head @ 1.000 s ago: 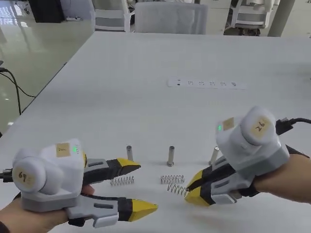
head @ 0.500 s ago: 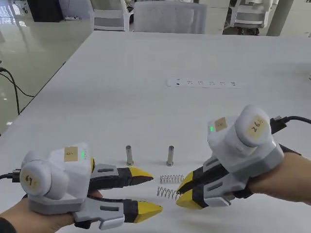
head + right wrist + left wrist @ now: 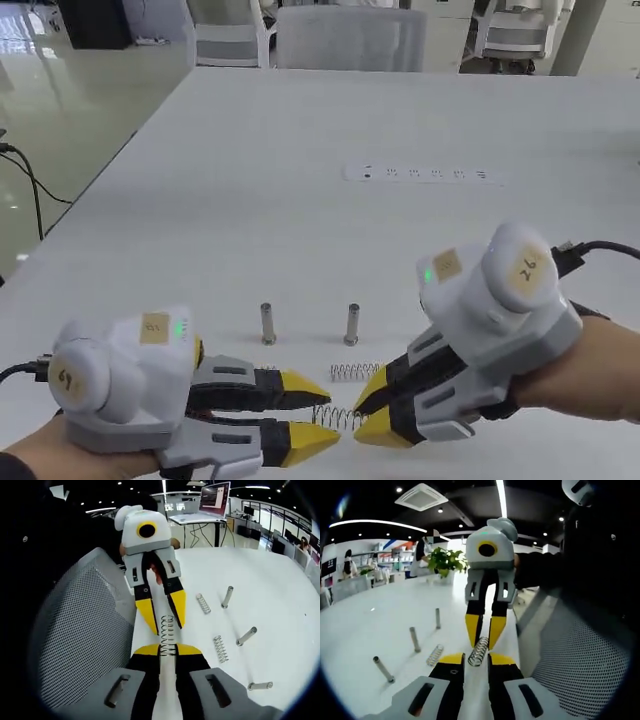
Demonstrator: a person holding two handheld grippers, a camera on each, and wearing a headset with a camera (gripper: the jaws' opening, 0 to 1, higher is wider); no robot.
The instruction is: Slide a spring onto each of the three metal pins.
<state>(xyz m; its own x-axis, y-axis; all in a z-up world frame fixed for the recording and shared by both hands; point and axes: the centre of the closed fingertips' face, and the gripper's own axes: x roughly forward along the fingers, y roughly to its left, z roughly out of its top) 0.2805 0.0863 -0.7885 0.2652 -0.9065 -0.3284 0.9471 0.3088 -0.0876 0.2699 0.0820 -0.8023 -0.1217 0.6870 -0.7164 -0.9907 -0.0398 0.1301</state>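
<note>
- Grippers first: my right gripper [image 3: 168,651] is pressed together on the near end of a spring [image 3: 167,627] and holds it out toward the left.
- My left gripper [image 3: 476,659] faces it tip to tip. It is spread, with the spring's other end between its jaws; I can't tell whether they touch it.
- Just beyond the tips, a loose spring [image 3: 219,648] and a second loose spring [image 3: 202,603] lie on the desk [image 3: 300,220].
- Farther out, the left pin [image 3: 267,323] and the middle pin [image 3: 351,324] stand upright side by side, bare.
- My right gripper view also shows a third pin [image 3: 260,685], bare too.
</note>
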